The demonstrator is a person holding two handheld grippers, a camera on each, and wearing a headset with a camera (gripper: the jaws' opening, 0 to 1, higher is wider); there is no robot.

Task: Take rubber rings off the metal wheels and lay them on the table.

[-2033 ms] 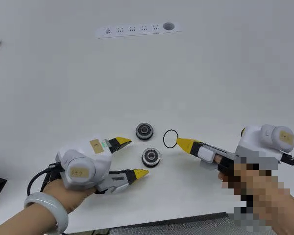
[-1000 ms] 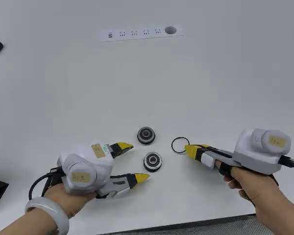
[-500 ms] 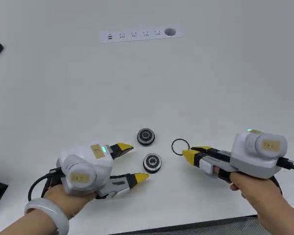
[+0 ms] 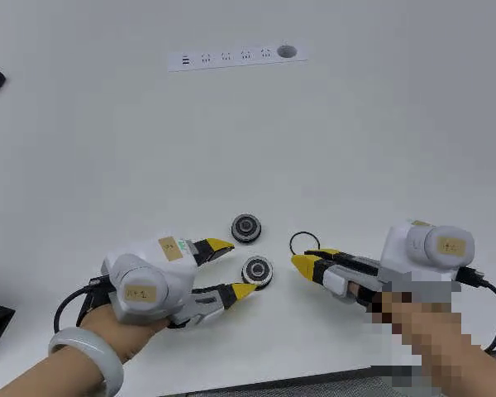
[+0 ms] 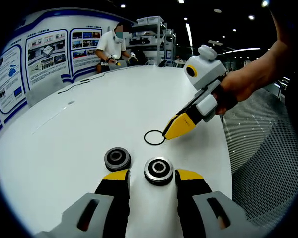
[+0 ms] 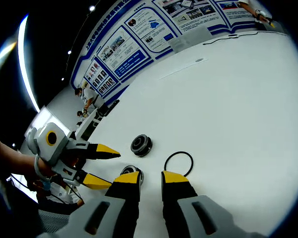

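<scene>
Left tongs spread wide just short of a metal wheel, right tongs narrowly parted, empty, beside a loose rubber ring on the white tabletop

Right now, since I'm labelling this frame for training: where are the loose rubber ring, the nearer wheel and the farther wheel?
rubber ring (image 5: 144, 138), left gripper view, left arc of the loop.
nearer wheel (image 4: 257, 270), head view, its hub.
farther wheel (image 4: 245, 227), head view, its hub.

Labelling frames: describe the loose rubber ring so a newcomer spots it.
On the white table, look right of the two metal wheels. The rubber ring lies flat beyond the yellow tips of the right claw: a thin, empty black hoop, not a chunky disc.
</scene>
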